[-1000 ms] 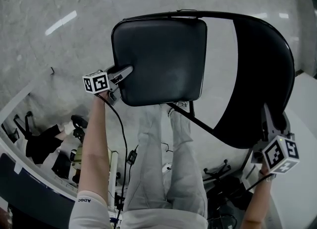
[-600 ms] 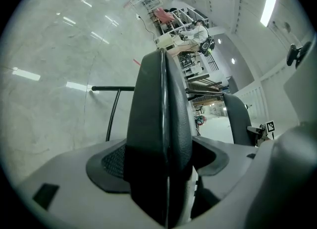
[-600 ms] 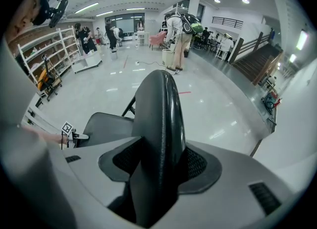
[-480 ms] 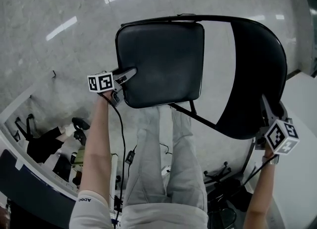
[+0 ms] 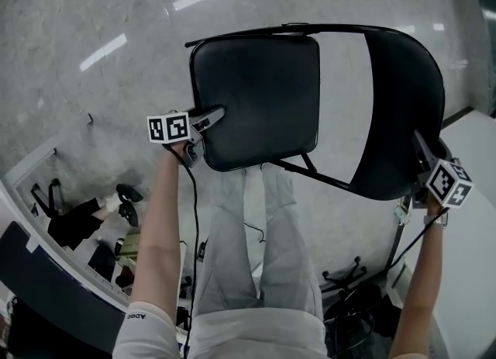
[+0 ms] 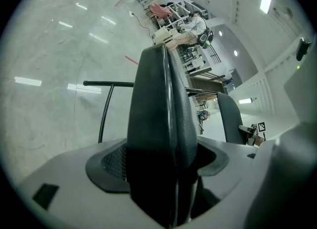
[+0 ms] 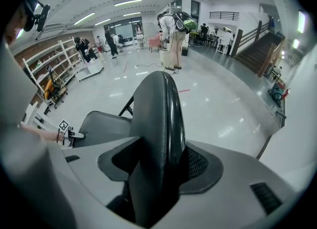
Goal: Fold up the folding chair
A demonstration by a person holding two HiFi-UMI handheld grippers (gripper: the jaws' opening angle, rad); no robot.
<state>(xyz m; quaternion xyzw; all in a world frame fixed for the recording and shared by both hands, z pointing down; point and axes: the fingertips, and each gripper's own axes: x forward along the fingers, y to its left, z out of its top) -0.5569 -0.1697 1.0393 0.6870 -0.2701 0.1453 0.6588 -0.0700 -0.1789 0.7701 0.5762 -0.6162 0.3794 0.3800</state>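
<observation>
The chair [image 5: 310, 101] is spanned between the two grippers. The left gripper [image 5: 208, 119] has its jaws clamped on the seat [image 5: 256, 94], whose padded rim fills the gap between them. The right gripper [image 5: 425, 156] has just been opening its jaws wider, yet the edge of the backrest [image 5: 403, 109] sits between them, pressing both pads. I'd judge the frame stiff and fairly heavy, and the padding slick and slightly squashy. Edges taken deep in the jaws look the safest hold for swinging the seat towards the back.
</observation>
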